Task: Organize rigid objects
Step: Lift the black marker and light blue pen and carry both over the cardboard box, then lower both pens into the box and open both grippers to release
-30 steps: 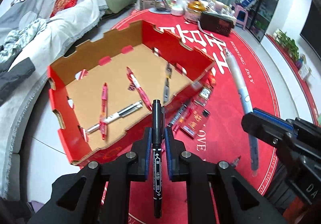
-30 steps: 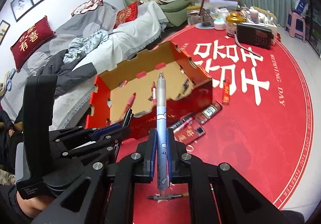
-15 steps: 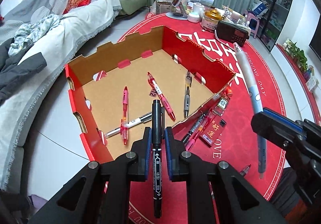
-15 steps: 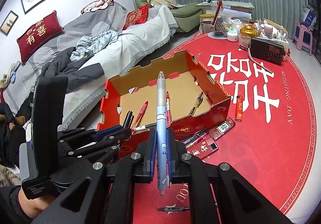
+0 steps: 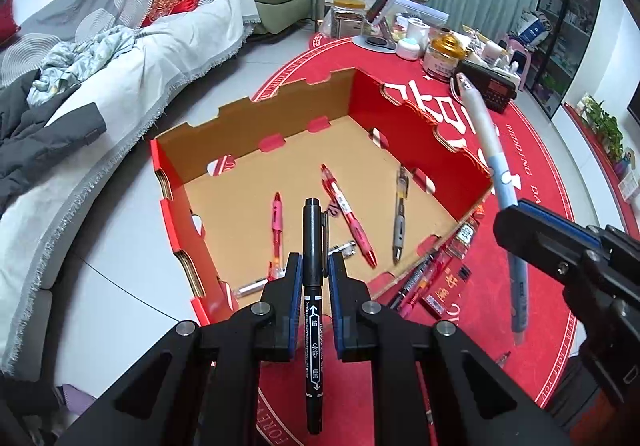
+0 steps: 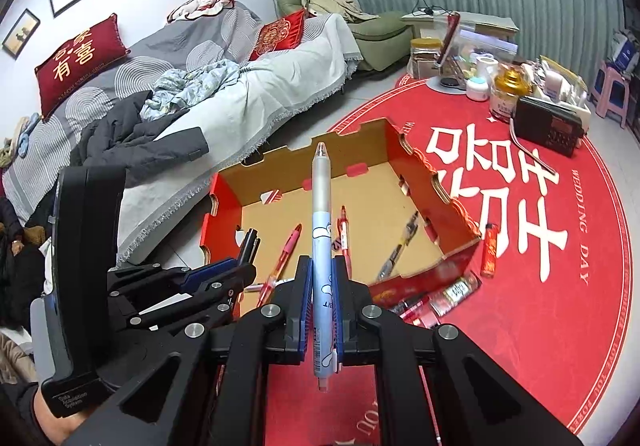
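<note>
Both tilted downward over the box [image 5: 420, 134]; left tongs [image 5: 314, 270] pinch a black marker [image 5: 313, 286], right tongs [image 6: 322, 278] a blue pen [image 6: 322, 246].

Box [image 5: 420, 134] top open, pens [image 5: 348, 214] inside.

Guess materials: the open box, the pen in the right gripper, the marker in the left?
Box: corrugated cardboard, glossy red print outside, raw brown inside; layered edges show at the cut rim.
Pen: likely plastic, frosted translucent upper barrel, pale blue printed lower part.
Marker: apparently black plastic, slight sheen, white printed text, moulded clip.
</note>
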Available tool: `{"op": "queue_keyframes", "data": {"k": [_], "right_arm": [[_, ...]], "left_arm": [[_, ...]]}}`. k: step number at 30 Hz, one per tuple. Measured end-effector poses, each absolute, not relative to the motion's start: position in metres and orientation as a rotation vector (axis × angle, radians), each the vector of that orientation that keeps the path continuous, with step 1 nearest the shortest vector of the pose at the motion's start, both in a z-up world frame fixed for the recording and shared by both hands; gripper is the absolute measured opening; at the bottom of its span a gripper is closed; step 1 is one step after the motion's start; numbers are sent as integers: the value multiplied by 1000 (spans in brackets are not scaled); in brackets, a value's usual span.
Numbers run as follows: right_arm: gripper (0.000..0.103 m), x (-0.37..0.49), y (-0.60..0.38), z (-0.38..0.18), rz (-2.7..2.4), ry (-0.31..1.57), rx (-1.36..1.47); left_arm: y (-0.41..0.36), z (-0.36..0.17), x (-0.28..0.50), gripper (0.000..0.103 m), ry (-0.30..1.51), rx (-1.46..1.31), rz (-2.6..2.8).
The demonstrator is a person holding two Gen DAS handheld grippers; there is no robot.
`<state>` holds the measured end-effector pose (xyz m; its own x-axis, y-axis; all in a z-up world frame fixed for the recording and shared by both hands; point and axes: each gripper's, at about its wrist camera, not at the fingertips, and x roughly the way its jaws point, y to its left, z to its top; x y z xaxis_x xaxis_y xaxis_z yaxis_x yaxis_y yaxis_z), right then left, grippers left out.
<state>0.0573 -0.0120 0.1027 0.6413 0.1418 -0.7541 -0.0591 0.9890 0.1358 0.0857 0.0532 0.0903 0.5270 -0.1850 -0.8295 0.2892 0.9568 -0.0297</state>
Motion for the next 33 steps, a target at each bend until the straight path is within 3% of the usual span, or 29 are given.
{"op": "queue_keyframes", "data": {"k": [33], "right_arm": [[10,123,-4,67,67,941,47]], "left_arm": [[67,61,147,14,1030,81,-243]]}}
